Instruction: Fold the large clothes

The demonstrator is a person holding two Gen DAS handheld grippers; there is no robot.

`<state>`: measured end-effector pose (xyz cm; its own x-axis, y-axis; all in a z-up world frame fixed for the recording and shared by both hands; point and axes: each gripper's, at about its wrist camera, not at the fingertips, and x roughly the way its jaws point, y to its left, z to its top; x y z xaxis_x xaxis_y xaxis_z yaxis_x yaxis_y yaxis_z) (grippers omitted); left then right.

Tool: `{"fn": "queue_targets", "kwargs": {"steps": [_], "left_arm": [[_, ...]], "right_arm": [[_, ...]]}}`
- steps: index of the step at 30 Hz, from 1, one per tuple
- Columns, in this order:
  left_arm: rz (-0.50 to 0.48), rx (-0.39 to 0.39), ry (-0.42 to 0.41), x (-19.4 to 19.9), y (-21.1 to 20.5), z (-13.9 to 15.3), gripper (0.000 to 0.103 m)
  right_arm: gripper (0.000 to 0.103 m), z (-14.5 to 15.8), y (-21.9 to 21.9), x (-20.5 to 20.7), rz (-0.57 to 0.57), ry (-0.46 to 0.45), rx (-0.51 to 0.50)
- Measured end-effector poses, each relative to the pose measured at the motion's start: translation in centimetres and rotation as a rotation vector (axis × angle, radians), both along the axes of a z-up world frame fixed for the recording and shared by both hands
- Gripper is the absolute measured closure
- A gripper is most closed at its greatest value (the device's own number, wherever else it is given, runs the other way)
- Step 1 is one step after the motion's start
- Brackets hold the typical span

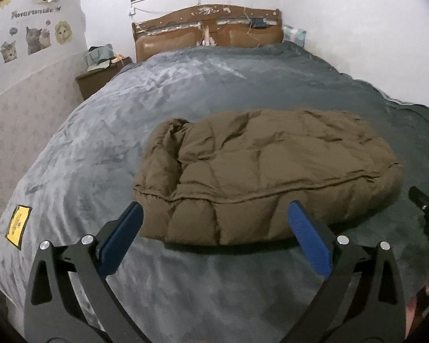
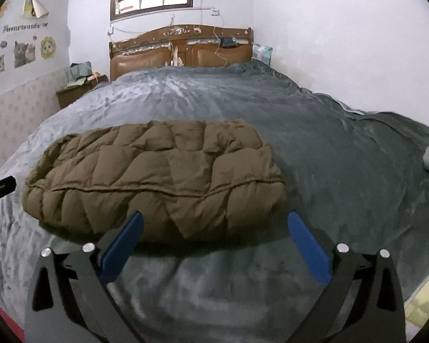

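"LOVELY CATS" sticker lettering [image 1: 33, 11] – left wall, yellow label [image 1: 18, 225] – unreadable

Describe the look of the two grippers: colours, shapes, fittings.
Both match. The left gripper and right gripper have black angular frames with triangular cut-outs, round silver bolt heads, and two flat fingers faced with ribbed blue pads. No cables or markings show.

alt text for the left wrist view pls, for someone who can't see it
A folded brown puffer coat lies on a bed covered by a grey blanket. The left gripper is in the foreground, its blue-padded jaws wide open and holding nothing. A wooden headboard and a window stand behind.
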<state>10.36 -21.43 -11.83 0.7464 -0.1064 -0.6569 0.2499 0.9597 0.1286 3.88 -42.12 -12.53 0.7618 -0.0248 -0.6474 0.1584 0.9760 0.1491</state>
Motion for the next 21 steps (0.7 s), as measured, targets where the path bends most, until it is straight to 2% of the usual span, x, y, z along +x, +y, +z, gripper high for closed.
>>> {"fn": "queue_targets", "kwargs": {"steps": [7,11,21], "left_arm": [[-0.031,0.003,-0.073,-2.8,-0.3,1.6,0.003],[-0.036,-0.017,-0.085,-3.3,-0.2,2.5,0.003],[-0.011,-0.005,-0.087,-4.4,0.2,3.4,0.003]], "right_arm": [[0.002,1.3,-0.2,-2.2,-0.011,-0.017,-0.005],[0.002,2.1,-0.1,-2.8,0.0,-0.032,-0.02],[0.002,2.9,0.6,-3.1,0.02,-0.037,-0.018]]}}
